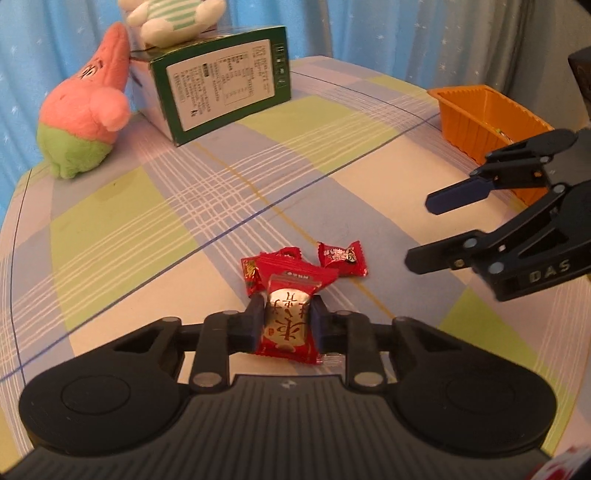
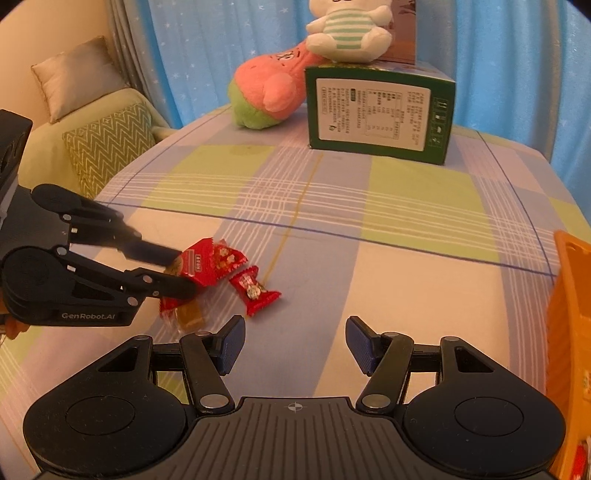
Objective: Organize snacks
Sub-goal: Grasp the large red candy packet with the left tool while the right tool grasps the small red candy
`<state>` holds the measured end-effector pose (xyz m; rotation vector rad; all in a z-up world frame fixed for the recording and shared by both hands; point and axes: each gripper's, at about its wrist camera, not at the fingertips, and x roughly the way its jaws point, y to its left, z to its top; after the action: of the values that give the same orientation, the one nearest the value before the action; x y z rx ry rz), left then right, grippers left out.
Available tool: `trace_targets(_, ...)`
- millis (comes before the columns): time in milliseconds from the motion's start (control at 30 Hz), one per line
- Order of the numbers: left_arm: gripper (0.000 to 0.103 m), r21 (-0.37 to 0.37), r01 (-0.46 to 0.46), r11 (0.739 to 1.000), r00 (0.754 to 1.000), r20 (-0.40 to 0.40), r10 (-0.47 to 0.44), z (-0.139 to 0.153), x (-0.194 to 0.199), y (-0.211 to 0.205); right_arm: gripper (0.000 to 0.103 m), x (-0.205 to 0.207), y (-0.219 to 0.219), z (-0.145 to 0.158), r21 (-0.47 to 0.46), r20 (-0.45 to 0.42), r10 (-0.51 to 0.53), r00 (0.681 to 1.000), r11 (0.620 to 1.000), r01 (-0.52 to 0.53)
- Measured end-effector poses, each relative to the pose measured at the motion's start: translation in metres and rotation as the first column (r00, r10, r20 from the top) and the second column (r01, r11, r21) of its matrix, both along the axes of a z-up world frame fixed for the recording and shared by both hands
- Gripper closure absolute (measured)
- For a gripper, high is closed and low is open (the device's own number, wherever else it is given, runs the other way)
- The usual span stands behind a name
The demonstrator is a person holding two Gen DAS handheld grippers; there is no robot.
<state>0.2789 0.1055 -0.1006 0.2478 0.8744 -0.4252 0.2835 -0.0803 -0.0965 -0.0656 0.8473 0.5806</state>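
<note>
My left gripper (image 1: 284,314) is shut on a red snack packet with a gold centre (image 1: 286,325), its blue pads pressing on both sides, low over the plaid tablecloth (image 1: 147,221). Just beyond it lie a larger red packet (image 1: 291,271) and a small red candy (image 1: 341,258). My right gripper (image 2: 295,339) stands open with nothing between its fingers, to the right of the pile; the left wrist view shows it too (image 1: 419,230). In the right wrist view the left gripper (image 2: 184,273) sits among the red packets (image 2: 201,266), with the small candy (image 2: 255,290) beside them. An orange tray (image 1: 487,114) stands at the right.
A green box (image 1: 221,88) stands at the back of the table, with a pink and green plush (image 1: 85,110) leaning beside it and a white striped plush (image 2: 347,33) on top. A sofa with cushions (image 2: 107,147) lies past the table's left edge. Blue curtains hang behind.
</note>
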Motion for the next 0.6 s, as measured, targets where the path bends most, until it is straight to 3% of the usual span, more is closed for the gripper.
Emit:
trace_targets(200,0.082,-0.063,-0.171,0.983,0.985,-0.019,0.170,0.015,-0.017,0.018,0.042,0.011,0.019,-0.004,-0.003,0.027,0.055,0.998,0.998,-0.055)
trace_targets(267,0.082,-0.077,-0.217,0.973,0.976,-0.038,0.214,0.019,-0.023,0.024,0.046,0.014,0.027,-0.007,-0.011,0.035,0.083,0.996,0.997,-0.083)
trace_targets(600,0.081,-0.054,-0.234,0.971,0.971,-0.060,0.231,0.000,-0.032,0.017,0.069,0.029,0.054,-0.027,-0.065,0.017,0.146,0.989,0.987,-0.145)
